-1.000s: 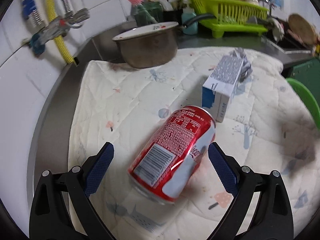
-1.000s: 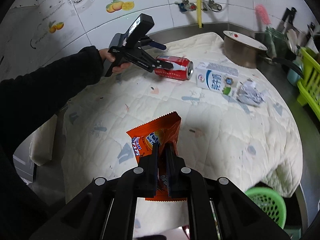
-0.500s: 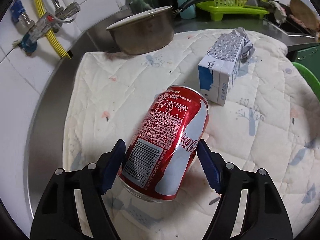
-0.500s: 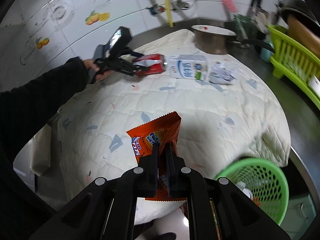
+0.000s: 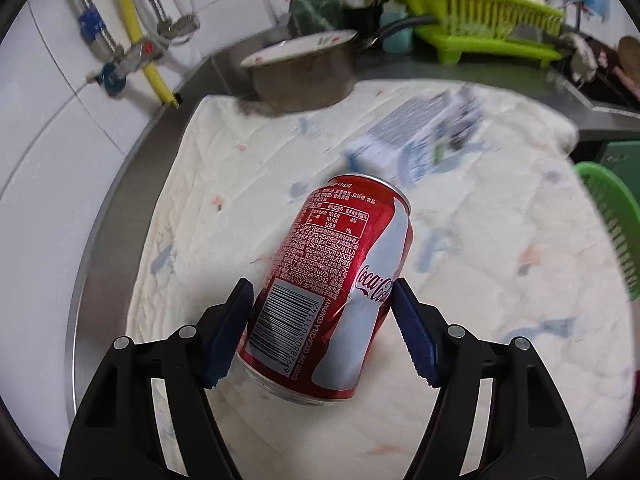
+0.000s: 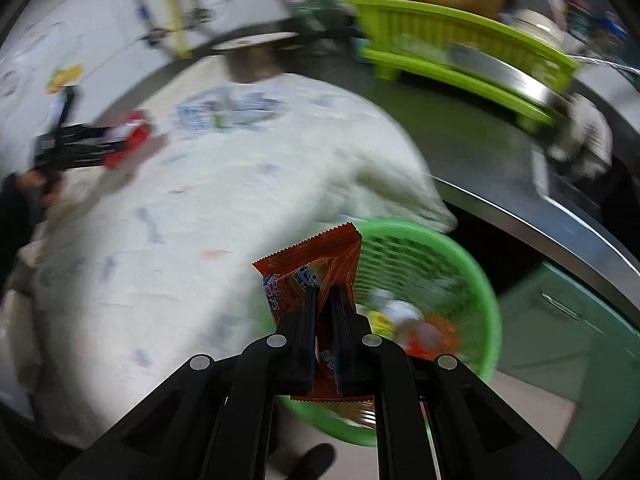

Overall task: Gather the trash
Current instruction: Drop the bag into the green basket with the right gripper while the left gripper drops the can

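While the left gripper (image 5: 322, 322) points down at the quilted cloth (image 5: 500, 280), its two blue pads (image 5: 230, 336) squeeze a red cola can (image 5: 336, 280) from both sides, near the can's bottom end. The can looks lifted and tilted, but I cannot tell if it is fully off the cloth. It has a dent in its side, so it is likely empty and light. Its skin is thin, smooth and slippery, and a hard squeeze would crush it more. A hold across the round middle seems safest. Behind the can lies a blurry milk carton (image 5: 404, 140), with a metal pot (image 5: 304, 76) farther back. A green basket (image 5: 612, 216) peeks in at the right edge, past the cloth. The cloth between the can and the basket is bare, so there is room to move that way.

From the right wrist view, the right gripper (image 6: 325, 300) is pinched tight on an orange snack wrapper (image 6: 316, 252). The wrapper is thin, crinkly and very light, so it should just flutter down when let go. It hangs over the near rim of the green basket (image 6: 480, 280), which sits below the table's edge with some trash already inside. The basket's mouth is wide, so aiming looks easy. Far to the left, blurry, the other gripper (image 6: 80, 146) holds the red can.
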Demonstrator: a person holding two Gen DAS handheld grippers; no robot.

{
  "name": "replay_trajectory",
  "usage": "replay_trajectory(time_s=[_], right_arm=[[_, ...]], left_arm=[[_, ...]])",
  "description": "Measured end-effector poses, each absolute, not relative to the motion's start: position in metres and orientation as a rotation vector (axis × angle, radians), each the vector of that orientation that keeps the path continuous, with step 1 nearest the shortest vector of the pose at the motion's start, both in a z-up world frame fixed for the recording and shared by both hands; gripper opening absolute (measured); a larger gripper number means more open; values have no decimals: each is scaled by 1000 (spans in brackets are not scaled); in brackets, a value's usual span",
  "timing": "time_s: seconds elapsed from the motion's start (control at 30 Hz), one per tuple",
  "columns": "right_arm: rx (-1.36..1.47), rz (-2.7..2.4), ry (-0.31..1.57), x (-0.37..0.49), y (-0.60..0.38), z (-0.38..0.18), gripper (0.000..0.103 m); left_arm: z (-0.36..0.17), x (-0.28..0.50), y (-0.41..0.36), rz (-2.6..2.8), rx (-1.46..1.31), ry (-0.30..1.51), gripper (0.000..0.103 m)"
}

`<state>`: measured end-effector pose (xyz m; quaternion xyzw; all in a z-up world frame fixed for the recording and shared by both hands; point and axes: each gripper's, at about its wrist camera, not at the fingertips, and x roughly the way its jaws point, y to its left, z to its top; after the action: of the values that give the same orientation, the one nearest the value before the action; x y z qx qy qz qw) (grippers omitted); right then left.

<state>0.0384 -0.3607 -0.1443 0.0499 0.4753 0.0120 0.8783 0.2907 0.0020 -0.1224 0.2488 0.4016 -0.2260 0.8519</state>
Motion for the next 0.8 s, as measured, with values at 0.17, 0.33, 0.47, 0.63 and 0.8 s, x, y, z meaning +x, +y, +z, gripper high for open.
replay_trajectory(time_s=[0.17,0.33,0.47,0.63,0.8], right_arm=[[103,-63,1017,31,-391,-172,9],[125,-111,1019,24,-406,-189,22],[153,-117,995,14,-410,-185,31],[191,-122,945,-11,-418,-172,41],[220,-147,900,-37,-426,-159,47]], left_arm=[[-103,240,-35,-555,471,817,69],[-93,196,-88,-677,439,801,69],[-96,167,-138,-769,437,801,69],[-115,135,-204,-856,469,833,69],[-135,118,-250,-898,485,877,69]])
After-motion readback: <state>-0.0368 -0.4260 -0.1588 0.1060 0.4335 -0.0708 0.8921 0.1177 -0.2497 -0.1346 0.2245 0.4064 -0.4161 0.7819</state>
